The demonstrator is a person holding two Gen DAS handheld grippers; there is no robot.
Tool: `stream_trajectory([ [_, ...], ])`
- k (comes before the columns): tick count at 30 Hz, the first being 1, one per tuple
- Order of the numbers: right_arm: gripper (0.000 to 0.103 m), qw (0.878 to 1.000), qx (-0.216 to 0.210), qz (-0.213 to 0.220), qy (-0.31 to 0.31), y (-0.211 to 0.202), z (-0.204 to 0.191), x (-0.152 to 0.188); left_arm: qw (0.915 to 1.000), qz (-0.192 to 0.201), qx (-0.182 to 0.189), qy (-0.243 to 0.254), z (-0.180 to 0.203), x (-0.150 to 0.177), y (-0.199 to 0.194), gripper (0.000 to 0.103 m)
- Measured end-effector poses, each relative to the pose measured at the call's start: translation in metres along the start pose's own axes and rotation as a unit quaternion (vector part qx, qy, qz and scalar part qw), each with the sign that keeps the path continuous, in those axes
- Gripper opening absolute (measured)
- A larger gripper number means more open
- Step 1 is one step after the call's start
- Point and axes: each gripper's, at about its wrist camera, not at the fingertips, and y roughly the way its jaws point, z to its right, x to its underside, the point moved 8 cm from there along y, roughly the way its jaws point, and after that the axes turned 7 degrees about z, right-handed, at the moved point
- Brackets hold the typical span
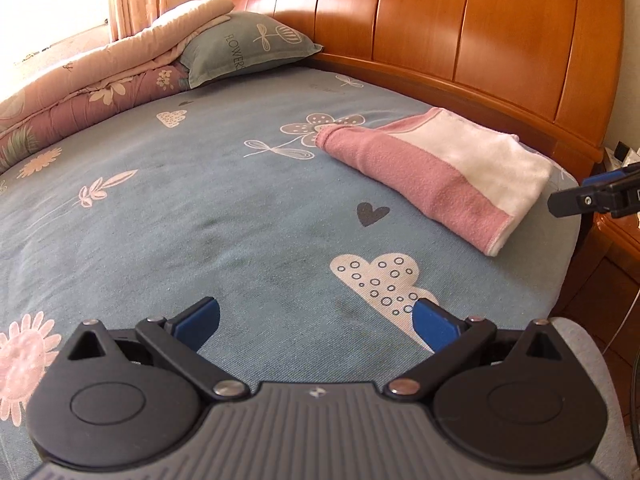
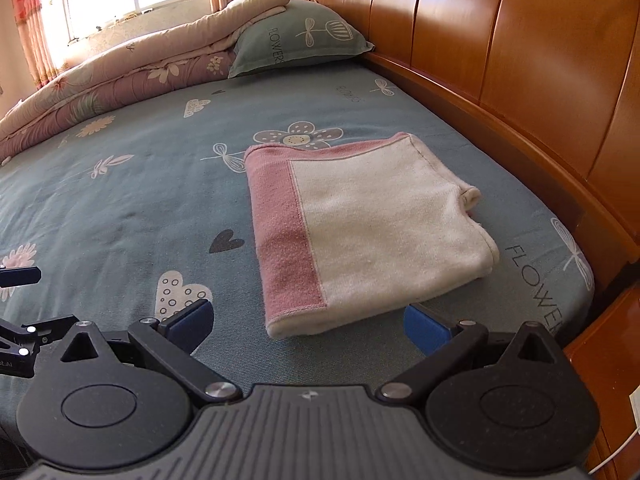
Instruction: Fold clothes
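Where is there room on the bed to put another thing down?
The widest bare patch is the sheet between the rolled quilt and the folded cloth. It is crowded at the corner where the pillow meets the quilt. The cloth lies close to the headboard.

Left gripper [image 1: 316, 322]: matte black plastic linkage arms, round black pivot housings with triangular cut-outs, silver rivets, blue pads on fingers [image 1: 200, 318], ribbed grey body with a small diamond logo. Right gripper [image 2: 308, 320]: identical build, blue-padded fingertips [image 2: 426, 330], silver pivot screws.
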Motion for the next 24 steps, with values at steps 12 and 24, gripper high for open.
stream_trajectory([
  [12, 0.103, 0.999, -0.017, 0.027, -0.022, -0.058, -0.032, 0.021, 0.9987, 0.045, 0.002, 0.022, 0.048, -0.023, -0.033, 0.102],
  [24, 0.103, 0.998, -0.035, 0.058, -0.017, -0.112, -0.043, 0.044, 0.9931, 0.028, 0.099, -0.058, 0.084, -0.028, -0.066, 0.102],
])
